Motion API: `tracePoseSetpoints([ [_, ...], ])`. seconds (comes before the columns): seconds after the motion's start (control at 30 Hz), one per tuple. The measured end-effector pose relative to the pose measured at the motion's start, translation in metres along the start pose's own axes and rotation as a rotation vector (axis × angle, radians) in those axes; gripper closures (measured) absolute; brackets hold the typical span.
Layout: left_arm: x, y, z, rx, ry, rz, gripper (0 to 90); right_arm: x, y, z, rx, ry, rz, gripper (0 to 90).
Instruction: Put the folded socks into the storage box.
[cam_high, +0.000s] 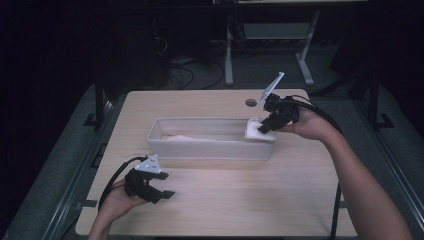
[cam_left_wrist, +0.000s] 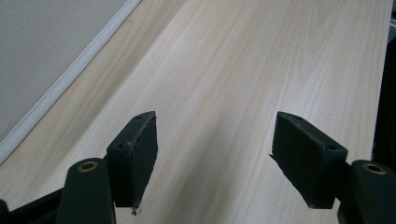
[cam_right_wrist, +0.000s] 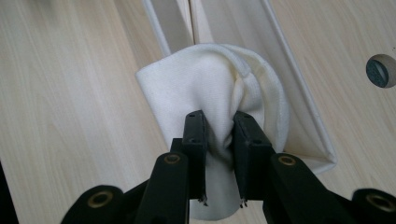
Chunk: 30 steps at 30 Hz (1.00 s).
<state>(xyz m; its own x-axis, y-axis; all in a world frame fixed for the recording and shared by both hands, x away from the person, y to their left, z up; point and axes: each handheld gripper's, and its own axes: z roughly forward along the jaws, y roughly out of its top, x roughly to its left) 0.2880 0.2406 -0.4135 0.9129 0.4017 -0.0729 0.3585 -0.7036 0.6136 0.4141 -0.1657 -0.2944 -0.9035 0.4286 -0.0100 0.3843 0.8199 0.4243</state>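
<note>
Right gripper (cam_right_wrist: 219, 135) clamped on a bunched white cloth (cam_right_wrist: 205, 88), fabric pinched between both pads. In the high view, right of centre: cloth (cam_high: 253, 131) held at the right end of the long white tray (cam_high: 210, 150), at its rim. More white material lying along the tray bottom. Left gripper (cam_left_wrist: 215, 154) released, jaws spread wide over bare wooden table (cam_left_wrist: 224, 70), nothing between them; lower left in the high view (cam_high: 165, 192).
</note>
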Motion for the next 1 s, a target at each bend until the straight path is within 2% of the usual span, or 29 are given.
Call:
tracePoseSetpoints([
  [0.33, 0.000, 0.000, -0.002, -0.008, 0.004, -0.004, 30.8, -0.007, 0.002, 0.010, 0.021, 0.007, 0.005, 76.0],
  [0.67, 0.003, 0.000, 0.002, 0.004, -0.005, -0.001, 30.5, -0.021, 0.000, 0.022, 0.038, 0.012, 0.023, 75.9],
  [1.0, 0.004, -0.001, 0.001, -0.005, -0.013, -0.004, 30.5, -0.032, 0.002, 0.037, 0.062, 0.022, 0.037, 75.9],
])
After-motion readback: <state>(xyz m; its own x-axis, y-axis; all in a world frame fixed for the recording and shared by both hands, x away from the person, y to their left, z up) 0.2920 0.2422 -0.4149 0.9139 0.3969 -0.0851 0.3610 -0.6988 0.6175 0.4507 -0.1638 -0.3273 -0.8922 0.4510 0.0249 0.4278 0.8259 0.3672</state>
